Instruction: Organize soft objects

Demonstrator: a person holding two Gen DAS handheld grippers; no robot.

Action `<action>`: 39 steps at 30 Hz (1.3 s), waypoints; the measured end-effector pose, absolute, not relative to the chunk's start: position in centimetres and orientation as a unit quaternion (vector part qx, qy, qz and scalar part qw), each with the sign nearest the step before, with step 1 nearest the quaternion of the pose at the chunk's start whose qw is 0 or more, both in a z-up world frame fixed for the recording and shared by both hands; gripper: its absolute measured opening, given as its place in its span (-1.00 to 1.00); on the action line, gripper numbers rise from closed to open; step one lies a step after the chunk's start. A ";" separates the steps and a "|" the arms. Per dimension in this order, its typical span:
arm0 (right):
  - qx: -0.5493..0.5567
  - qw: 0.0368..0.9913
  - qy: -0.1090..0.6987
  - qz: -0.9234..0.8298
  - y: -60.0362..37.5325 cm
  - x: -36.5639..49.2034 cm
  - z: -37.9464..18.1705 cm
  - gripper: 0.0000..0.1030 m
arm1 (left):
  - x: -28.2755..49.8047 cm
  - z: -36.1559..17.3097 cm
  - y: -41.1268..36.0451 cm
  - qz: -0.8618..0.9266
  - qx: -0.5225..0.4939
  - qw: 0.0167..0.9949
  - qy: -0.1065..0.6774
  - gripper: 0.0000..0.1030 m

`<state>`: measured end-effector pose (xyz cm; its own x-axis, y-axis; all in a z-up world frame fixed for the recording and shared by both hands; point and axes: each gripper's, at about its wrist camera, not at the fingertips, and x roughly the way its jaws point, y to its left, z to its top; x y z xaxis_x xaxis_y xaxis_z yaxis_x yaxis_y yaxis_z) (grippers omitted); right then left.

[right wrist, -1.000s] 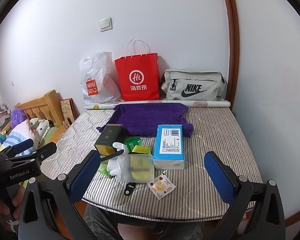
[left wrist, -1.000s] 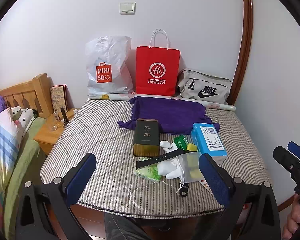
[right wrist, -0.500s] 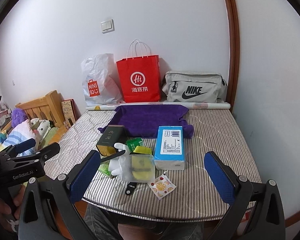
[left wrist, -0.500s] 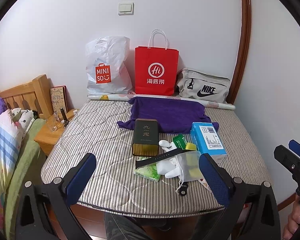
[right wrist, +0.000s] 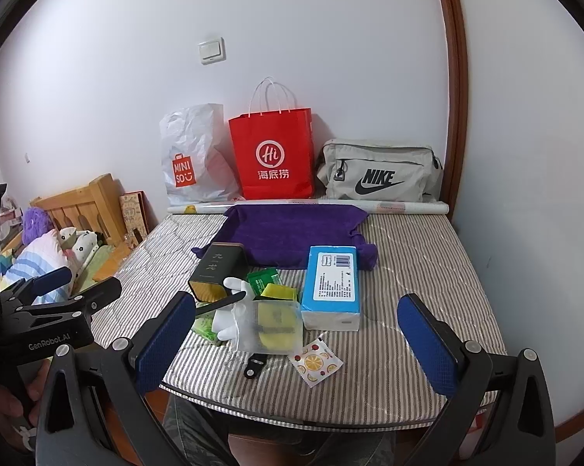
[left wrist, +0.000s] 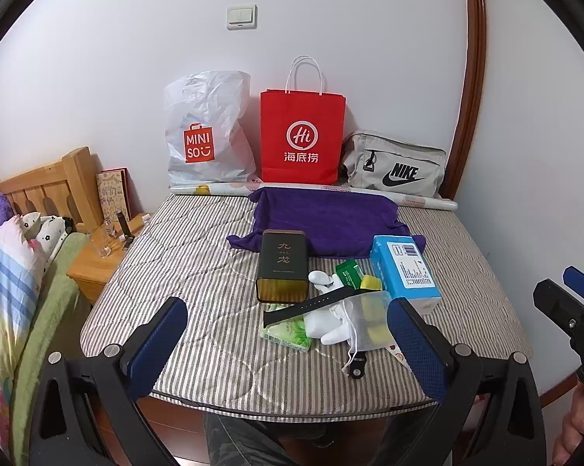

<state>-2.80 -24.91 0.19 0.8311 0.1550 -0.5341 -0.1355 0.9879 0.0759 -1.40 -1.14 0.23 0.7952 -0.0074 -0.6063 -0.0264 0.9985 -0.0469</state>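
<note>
Striped mattress [left wrist: 198, 272]: white plush [left wrist: 326, 324] half hidden (mesh pouch [left wrist: 369, 320] overlaps); both grippers spread, empty.

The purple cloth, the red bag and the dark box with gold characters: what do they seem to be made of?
Purple cloth: soft, matte fabric, maybe towelling; its edges slump and bunch.
Red bag: stiff paper, to judge by its crisp folds and white cord handles.
Dark box: probably metal or card; matte sides, shiny gold end.

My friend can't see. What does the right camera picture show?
An open gripper hovers over a striped mattress holding a blue tissue pack, dark tin, white toy and purple towel. Three bags line the wall.
</note>
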 end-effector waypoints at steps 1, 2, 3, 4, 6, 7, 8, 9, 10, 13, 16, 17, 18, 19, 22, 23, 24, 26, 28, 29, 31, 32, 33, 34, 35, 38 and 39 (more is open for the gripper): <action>0.017 0.957 0.281 0.076 -24.9 -2.8 0.2 0.99 | -1.5 0.2 -1.2 0.005 -0.027 0.947 0.320 1.00; 0.018 0.957 0.280 0.076 -24.9 -2.8 0.2 0.99 | -1.6 0.2 -1.2 0.005 -0.026 0.947 0.320 1.00; 0.018 0.957 0.280 0.076 -24.9 -2.8 0.2 0.99 | -1.5 0.2 -1.2 0.005 -0.026 0.947 0.320 1.00; 0.017 0.957 0.280 0.076 -24.8 -2.9 0.2 0.99 | -1.5 0.2 -1.2 0.005 -0.026 0.947 0.320 1.00; 0.016 0.957 0.280 0.077 -24.8 -2.9 0.2 0.99 | -1.5 0.3 -1.2 0.004 -0.026 0.947 0.320 1.00; 0.015 0.957 0.280 0.077 -24.7 -2.9 0.2 0.99 | -1.5 0.3 -1.2 0.004 -0.026 0.947 0.319 1.00; 0.015 0.957 0.281 0.077 -24.6 -2.9 0.2 0.99 | -1.5 0.3 -1.2 0.004 -0.025 0.947 0.320 1.00; 0.015 0.957 0.280 0.077 -24.6 -2.9 0.2 0.99 | -1.5 0.3 -1.2 0.004 -0.025 0.947 0.319 1.00; 0.014 0.957 0.280 0.078 -24.6 -2.9 0.3 0.99 | -1.6 0.2 -1.1 0.003 -0.024 0.947 0.320 1.00; 0.012 0.957 0.279 0.078 -24.6 -2.9 0.3 0.99 | -1.7 0.2 -1.1 0.004 -0.025 0.947 0.320 1.00; 0.010 0.957 0.278 0.078 -24.5 -3.1 0.3 0.99 | -1.6 0.2 -1.2 0.004 -0.024 0.947 0.319 1.00; 0.009 0.957 0.278 0.079 -24.5 -3.1 0.3 0.99 | -1.6 0.2 -1.3 0.005 -0.024 0.947 0.319 1.00; 0.009 0.957 0.278 0.079 -24.4 -3.1 0.3 0.99 | -1.6 0.2 -1.3 0.004 -0.024 0.948 0.319 1.00; 0.009 0.958 0.277 0.079 -24.4 -3.1 0.3 0.99 | -1.7 0.2 -1.3 0.004 -0.023 0.948 0.318 1.00; 0.010 0.957 0.277 0.081 -24.5 -3.1 0.3 0.99 | -1.6 0.2 -1.3 0.004 -0.023 0.948 0.319 1.00; 0.010 0.957 0.277 0.082 -24.5 -3.1 0.3 0.99 | -1.7 0.2 -1.3 0.003 -0.023 0.948 0.319 1.00; 0.009 0.957 0.277 0.082 -24.4 -3.2 0.3 0.99 | -1.7 0.2 -1.3 0.003 -0.023 0.947 0.319 1.00; 0.008 0.958 0.275 0.084 -24.3 -3.2 0.4 0.99 | -1.6 0.2 -1.3 0.004 -0.022 0.947 0.319 1.00; 0.007 0.958 0.275 0.085 -24.3 -3.2 0.4 0.99 | -1.6 0.2 -1.4 0.004 -0.022 0.947 0.319 1.00; 0.007 0.958 0.275 0.085 -24.3 -3.2 0.4 0.99 | -1.7 0.2 -1.3 0.004 -0.022 0.947 0.319 1.00; 0.007 0.958 0.275 0.085 -24.3 -3.3 0.4 0.99 | -1.6 0.2 -1.4 0.004 -0.022 0.947 0.319 1.00; 0.007 0.958 0.275 0.085 -24.3 -3.3 0.4 0.99 | -1.6 0.2 -1.4 0.004 -0.022 0.947 0.319 1.00; 0.007 0.958 0.275 0.085 -24.3 -3.3 0.5 0.99 | -1.6 0.2 -1.4 0.005 -0.022 0.947 0.319 1.00; 0.007 0.958 0.275 0.085 -24.3 -3.2 0.5 0.99 | -1.6 0.2 -1.4 0.004 -0.022 0.947 0.319 1.00; 0.007 0.958 0.275 0.084 -24.3 -3.3 0.5 0.99 | -1.6 0.2 -1.4 0.004 -0.022 0.947 0.319 1.00; 0.006 0.958 0.273 0.084 -24.2 -3.4 0.5 0.99 | -1.5 0.2 -1.4 0.004 -0.021 0.947 0.319 1.00; 0.005 0.958 0.272 0.085 -24.2 -3.5 0.5 0.99 | -1.6 0.2 -1.4 0.004 -0.021 0.947 0.319 1.00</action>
